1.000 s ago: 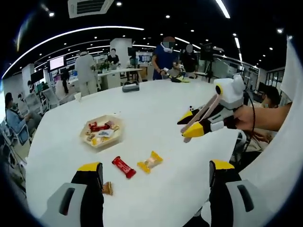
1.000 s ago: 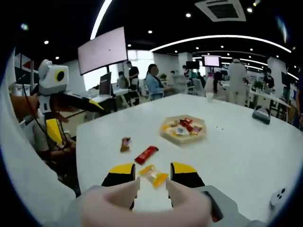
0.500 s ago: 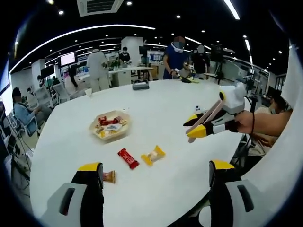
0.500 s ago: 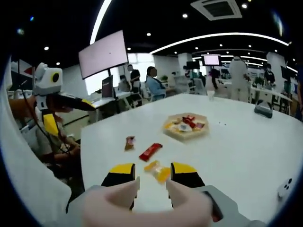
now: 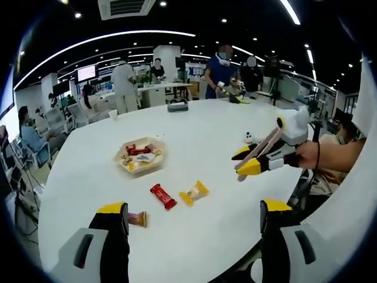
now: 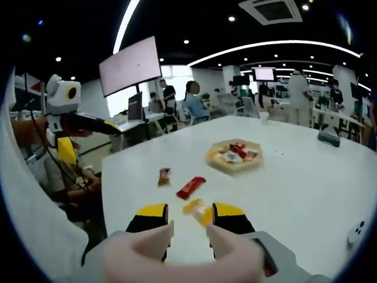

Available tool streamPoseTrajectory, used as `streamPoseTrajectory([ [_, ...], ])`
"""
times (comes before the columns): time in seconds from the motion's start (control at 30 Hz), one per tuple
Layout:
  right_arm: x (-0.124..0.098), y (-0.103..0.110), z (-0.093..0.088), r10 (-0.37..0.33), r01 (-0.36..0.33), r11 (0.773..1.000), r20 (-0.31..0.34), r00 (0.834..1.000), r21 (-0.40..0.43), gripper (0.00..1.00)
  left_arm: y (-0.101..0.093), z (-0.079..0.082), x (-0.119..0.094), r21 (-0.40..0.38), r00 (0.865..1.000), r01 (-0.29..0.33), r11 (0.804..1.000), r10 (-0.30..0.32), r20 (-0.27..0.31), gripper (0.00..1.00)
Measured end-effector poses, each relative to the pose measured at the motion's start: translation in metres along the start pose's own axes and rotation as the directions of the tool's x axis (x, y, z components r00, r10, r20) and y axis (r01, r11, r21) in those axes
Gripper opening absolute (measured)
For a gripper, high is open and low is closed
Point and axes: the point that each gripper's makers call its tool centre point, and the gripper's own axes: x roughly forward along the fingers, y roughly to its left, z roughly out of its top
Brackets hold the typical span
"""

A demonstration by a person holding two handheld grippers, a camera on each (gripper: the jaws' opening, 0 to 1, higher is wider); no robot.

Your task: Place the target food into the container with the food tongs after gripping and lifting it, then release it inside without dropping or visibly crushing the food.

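Both tools released: right tool (image 6: 189,217) over yellow candy (image 6: 198,211) on counter (image 6: 306,188); left tool (image 5: 191,215) aloft.

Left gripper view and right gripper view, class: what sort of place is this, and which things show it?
Probably an open-plan office or lab: a large white table with people standing at desks behind, a wall screen, and ceiling strip lights with an air-conditioning vent.
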Motion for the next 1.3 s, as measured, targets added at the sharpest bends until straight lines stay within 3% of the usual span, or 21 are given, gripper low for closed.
streamPoseTrajectory([
  [0.4, 0.030, 0.011, 0.020, -0.039, 0.037, 0.999, -0.029, 0.999, -0.040, 0.29, 0.037, -0.013, -0.009, -0.018, 0.999, 0.017, 1.000, -0.017, 0.028, 0.92],
  [0.87, 0.089, 0.048, 0.043, -0.079, 0.068, 0.993, -0.111, 0.991, -0.101, 0.29, 0.107, -0.022, -0.030, -0.009, 0.995, 0.056, 0.998, -0.055, 0.084, 0.92],
  [1.07, 0.115, 0.057, 0.056, -0.109, 0.098, 0.990, -0.107, 0.988, -0.103, 0.29, 0.136, -0.024, -0.041, 0.005, 0.991, 0.072, 0.997, -0.072, 0.110, 0.92],
  [1.3, 0.131, 0.064, 0.067, -0.169, 0.157, 0.981, -0.101, 0.981, -0.112, 0.29, 0.161, -0.032, -0.045, 0.018, 0.984, 0.104, 0.994, -0.105, 0.142, 0.92],
])
